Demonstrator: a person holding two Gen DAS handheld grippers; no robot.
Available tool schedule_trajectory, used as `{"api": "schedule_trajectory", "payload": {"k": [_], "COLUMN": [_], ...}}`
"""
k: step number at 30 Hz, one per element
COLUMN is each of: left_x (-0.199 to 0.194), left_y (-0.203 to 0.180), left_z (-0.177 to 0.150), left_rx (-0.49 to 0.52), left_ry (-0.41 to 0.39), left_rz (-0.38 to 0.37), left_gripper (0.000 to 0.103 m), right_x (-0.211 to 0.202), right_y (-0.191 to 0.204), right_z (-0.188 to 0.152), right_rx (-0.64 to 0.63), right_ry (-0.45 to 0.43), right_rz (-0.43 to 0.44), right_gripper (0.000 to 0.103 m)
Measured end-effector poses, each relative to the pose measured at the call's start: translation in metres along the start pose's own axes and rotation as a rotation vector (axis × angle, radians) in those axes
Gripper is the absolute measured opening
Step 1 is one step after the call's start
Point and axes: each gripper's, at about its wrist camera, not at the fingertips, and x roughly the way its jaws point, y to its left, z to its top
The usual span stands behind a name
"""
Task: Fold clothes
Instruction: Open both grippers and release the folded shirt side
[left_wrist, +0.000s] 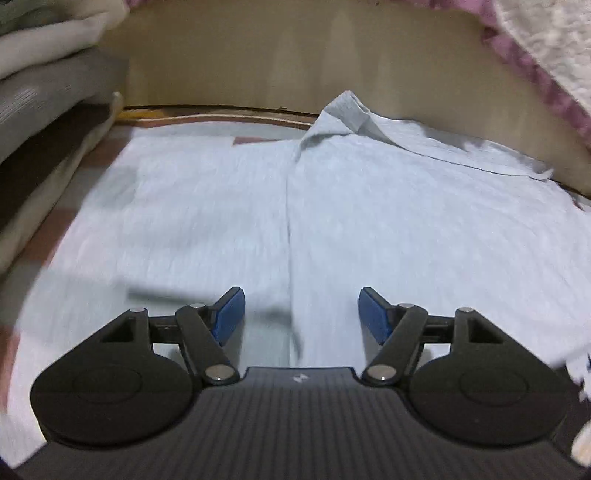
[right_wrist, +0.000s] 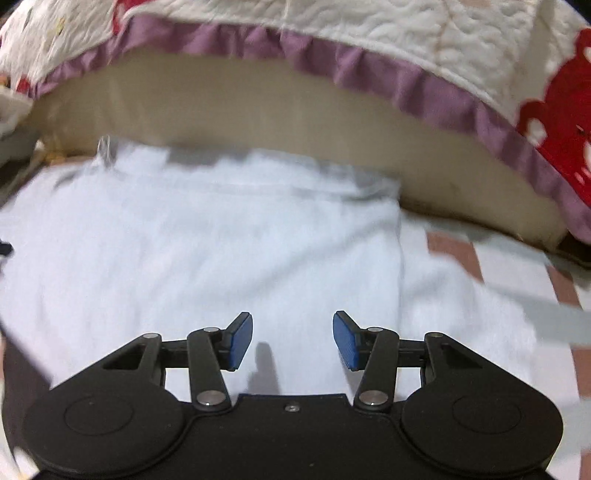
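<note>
The pale blue shirt (left_wrist: 332, 206) lies spread flat on the checked cover (right_wrist: 561, 288), with one fold line running down its middle. A fold looks just done. Both grippers hang over the cloth. The left gripper (left_wrist: 301, 314) has its jaws spread with nothing between them, and so does the right gripper (right_wrist: 292, 339). Next, each must pinch an edge of the soft, thin cloth and lift it over. A bumpy bit, maybe the collar (left_wrist: 343, 114), sits at 12 o'clock, though the view is blurry. A quilt (right_wrist: 369, 44) with a purple frill hangs beyond.
</note>
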Motion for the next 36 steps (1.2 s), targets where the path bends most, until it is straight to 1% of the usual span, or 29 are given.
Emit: {"api": "schedule_trajectory", "payload": {"k": [3,5,6,8,10,12,14,15,16,18,19,20,21,22,23,24,25,26,27,28,30,31,33,36], "left_x": [-0.012,-0.018,-0.020,-0.017,-0.012,-0.010,-0.010,-0.010,-0.009,-0.006,-0.005,-0.004,-0.002,0.000,0.002,0.003,0.003,0.000,-0.008,-0.017,-0.038,-0.048,-0.067,-0.096], "left_y": [0.008,0.011,0.013,0.021,0.029,0.033,0.035,0.037,0.037,0.035,0.033,0.031,0.028,0.025,0.023,0.020,0.018,0.018,0.020,0.023,0.024,0.023,0.020,0.022], "left_z": [-0.014,-0.016,-0.016,-0.016,-0.017,-0.019,-0.019,-0.020,-0.021,-0.025,-0.026,-0.027,-0.027,-0.026,-0.025,-0.024,-0.023,-0.022,-0.018,-0.013,-0.004,-0.002,-0.003,-0.019], "left_rx": [-0.064,-0.093,-0.116,-0.192,-0.270,-0.319,-0.360,-0.378,-0.393,-0.396,-0.393,-0.389,-0.382,-0.373,-0.365,-0.347,-0.321,-0.301,-0.297,-0.306,-0.303,-0.289,-0.268,-0.260], "left_ry": [-0.008,-0.015,-0.018,-0.013,-0.007,0.000,0.015,0.012,0.008,-0.036,-0.064,-0.084,-0.090,-0.086,-0.082,-0.072,-0.055,-0.045,-0.044,-0.049,-0.085,-0.100,-0.109,-0.098], "left_rz": [-0.009,-0.038,-0.066,-0.147,-0.216,-0.239,-0.287,-0.301,-0.306,-0.286,-0.271,-0.259,-0.253,-0.251,-0.249,-0.234,-0.204,-0.180,-0.174,-0.188,-0.206,-0.202,-0.182,-0.185], "left_gripper": [0.070,0.070,0.070,0.068,0.068,0.068,0.068,0.068,0.067,0.063,0.063,0.063,0.063,0.048,0.025,0.005,0.004,0.004,0.004,0.004,0.004,0.004,0.004,0.004], "right_x": [-0.024,-0.037,-0.042,-0.047,-0.045,-0.040,-0.038,-0.040,-0.039,-0.037,-0.033,-0.029,-0.024,-0.020,-0.016,-0.012,-0.010,-0.008,-0.010,-0.017,-0.031,-0.041,-0.059,-0.078], "right_y": [-0.012,-0.024,-0.031,-0.044,-0.056,-0.058,-0.059,-0.061,-0.064,-0.072,-0.077,-0.081,-0.083,-0.084,-0.082,-0.079,-0.077,-0.075,-0.075,-0.076,-0.077,-0.080,-0.079,-0.073], "right_z": [-0.031,-0.044,-0.052,-0.063,-0.073,-0.081,-0.091,-0.096,-0.100,-0.109,-0.110,-0.111,-0.112,-0.114,-0.113,-0.111,-0.107,-0.104,-0.101,-0.097,-0.089,-0.086,-0.083,-0.084], "right_rx": [0.115,0.178,0.203,0.263,0.346,0.441,0.541,0.590,0.660,0.800,0.873,0.928,0.971,1.001,1.021,1.034,1.016,0.994,0.956,0.912,0.827,0.811,0.757,0.697], "right_ry": [-0.020,-0.042,-0.044,-0.047,-0.032,0.018,0.047,0.027,0.007,-0.032,-0.051,-0.071,-0.094,-0.126,-0.146,-0.162,-0.159,-0.156,-0.158,-0.187,-0.241,-0.244,-0.224,-0.165], "right_rz": [-0.030,-0.051,-0.042,-0.017,0.035,0.083,0.124,0.141,0.165,0.212,0.241,0.267,0.282,0.284,0.276,0.268,0.254,0.244,0.253,0.267,0.295,0.307,0.277,0.230], "right_gripper": [0.054,0.054,0.054,0.054,0.054,0.054,0.055,0.055,0.056,0.065,0.068,0.074,0.075,0.075,0.075,0.069,0.056,0.009,0.009,0.009,0.009,0.008,0.008,0.007]}}
